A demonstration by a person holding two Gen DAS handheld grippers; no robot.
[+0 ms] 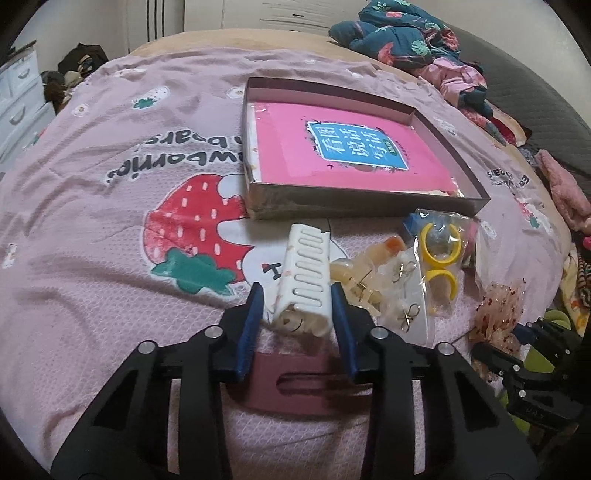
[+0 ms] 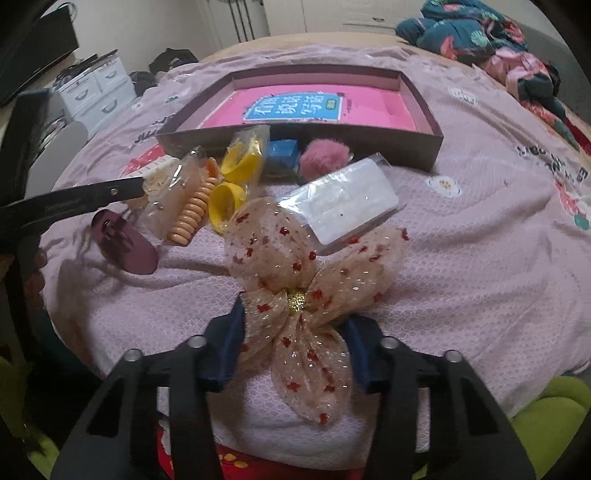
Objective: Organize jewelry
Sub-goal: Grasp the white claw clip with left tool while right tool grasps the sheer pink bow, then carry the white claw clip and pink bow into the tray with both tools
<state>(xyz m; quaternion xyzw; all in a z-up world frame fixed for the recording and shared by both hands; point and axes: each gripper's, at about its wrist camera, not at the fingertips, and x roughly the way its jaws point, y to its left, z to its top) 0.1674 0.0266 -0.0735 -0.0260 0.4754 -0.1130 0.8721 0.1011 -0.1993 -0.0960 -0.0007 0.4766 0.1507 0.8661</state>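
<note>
My left gripper [image 1: 297,299] is shut on a white hair claw clip [image 1: 304,275], its blue pads pressing both sides. My right gripper [image 2: 295,325] is shut on a sheer beige bow with red specks [image 2: 303,273]. A dark shallow box [image 1: 369,203] holding a pink book [image 1: 347,147] lies on the bed beyond the pile; it also shows in the right wrist view [image 2: 295,146]. Loose items between box and grippers: yellow rings in a bag [image 1: 441,254], bagged gold earrings [image 1: 406,291], an orange coil tie [image 2: 192,212], a maroon clip [image 2: 125,242], a pink pompom [image 2: 323,158].
A clear plastic case [image 2: 347,201] lies behind the bow. A blue cube [image 2: 282,151] sits by the box. The pink strawberry bedspread [image 1: 129,184] covers the bed. Piled clothes [image 1: 406,33] lie at the far right. White drawers [image 2: 98,92] stand at left.
</note>
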